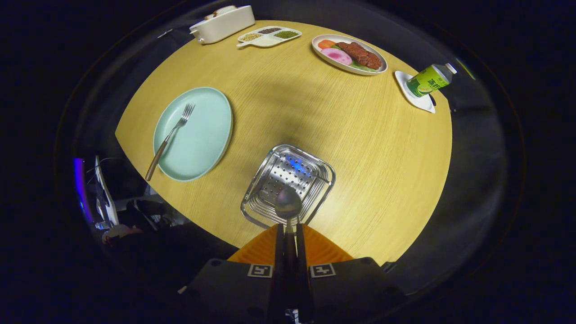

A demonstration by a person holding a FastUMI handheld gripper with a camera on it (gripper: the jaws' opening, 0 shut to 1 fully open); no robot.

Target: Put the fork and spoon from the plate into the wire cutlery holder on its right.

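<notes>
Your fingers (290,234) sit closest to the lens, drawn tight together on the handle of the spoon (288,203), whose bowl pokes out just ahead of them and hangs over the near rim of the wire cutlery holder (315,167). You cannot tell from here whether the bowl is above the rim or already dipping inside. That holder stands on the round wooden tabletop (324,121), to the right of the pale green plate (202,135).

You are, by the look of it, about to release the spoon into the holder. It is stiff polished metal, light but slick, so it may pivot in a narrow grip; your hold on the handle looks sound for letting it slide in.

The fork (170,135) remains on the plate, tines up toward the far side, its brown handle jutting out past the plate's near rim over the tabletop. That overhanging handle is likely your best place to take it: there is room under it for the fingers, and it should be less slippery than the metal neck. Expect the fork to be light and rigid, and apt to skate on the glazed plate if nudged.
</notes>
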